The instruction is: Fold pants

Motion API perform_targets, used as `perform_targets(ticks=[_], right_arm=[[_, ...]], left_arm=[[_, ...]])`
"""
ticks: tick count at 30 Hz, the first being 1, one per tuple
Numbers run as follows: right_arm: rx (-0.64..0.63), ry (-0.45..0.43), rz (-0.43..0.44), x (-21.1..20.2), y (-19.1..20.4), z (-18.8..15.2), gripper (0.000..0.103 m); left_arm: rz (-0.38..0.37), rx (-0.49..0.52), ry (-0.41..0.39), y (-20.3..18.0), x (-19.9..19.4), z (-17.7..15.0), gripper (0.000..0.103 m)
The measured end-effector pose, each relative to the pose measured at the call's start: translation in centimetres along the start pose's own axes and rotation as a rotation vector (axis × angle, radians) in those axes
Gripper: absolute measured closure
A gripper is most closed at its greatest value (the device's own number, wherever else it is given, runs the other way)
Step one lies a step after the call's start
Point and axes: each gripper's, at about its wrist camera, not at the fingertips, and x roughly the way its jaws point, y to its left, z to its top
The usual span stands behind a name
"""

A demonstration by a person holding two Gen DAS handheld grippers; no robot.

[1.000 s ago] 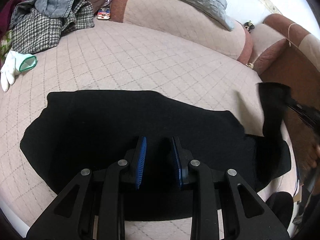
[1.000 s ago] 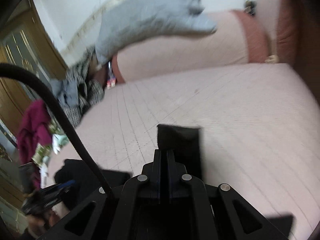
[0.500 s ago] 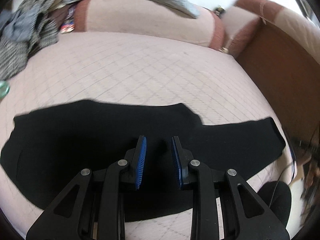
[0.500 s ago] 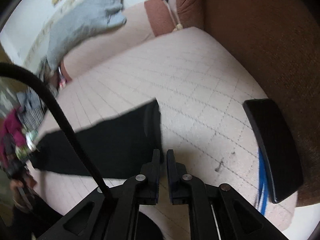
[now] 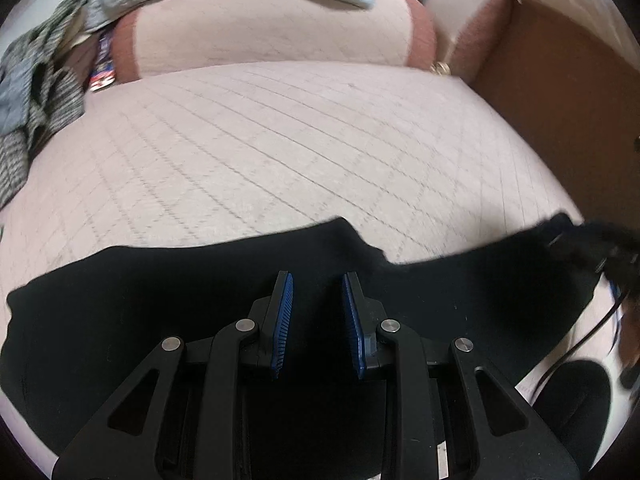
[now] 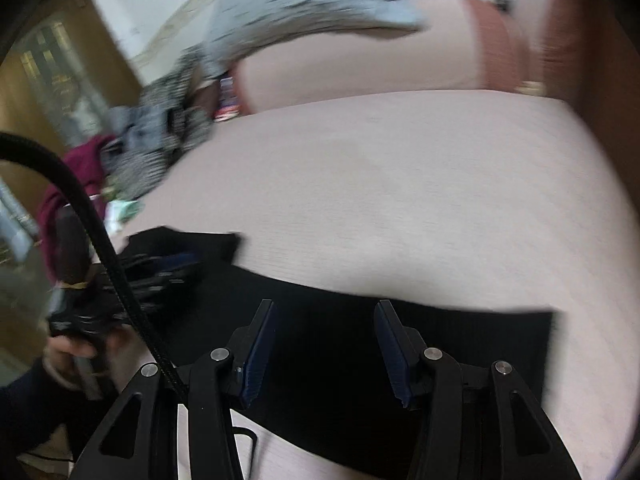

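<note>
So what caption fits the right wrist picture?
Right gripper just opened above black pants lying on the pink quilted bed.

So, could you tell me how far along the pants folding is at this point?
Early on. The black pants lie spread lengthwise on the quilted pink cushion, one leg stretched toward the right; no fold shows yet. The right gripper has just been opening and now stands open above the leg end, nothing pinched. The left gripper hovers slightly open over the middle. All the folding itself is left.

Quilted pink bed (image 5: 280, 152), black pants (image 5: 120, 312) flat
</note>
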Motion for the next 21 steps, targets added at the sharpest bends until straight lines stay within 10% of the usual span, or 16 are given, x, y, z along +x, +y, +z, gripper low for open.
perform_targets(ticks=[9,11,21], right_arm=[[0.085,0.136,0.246,11.8,5.0,3.9,0.056],[0.102,0.135,0.272,13.2,5.6,3.9,0.089],[0.121,0.070,0.146,13.2,5.3,4.1,0.097]], left_arm=[[0.129,-0.189,-0.070,10.4,-5.5,-1.5,0.079],[0.152,-0.229,-0.060,12.7,-5.8,-2.2,0.079],[0.172,-0.259,-0.074,14.3,-5.5,-4.1,0.079]])
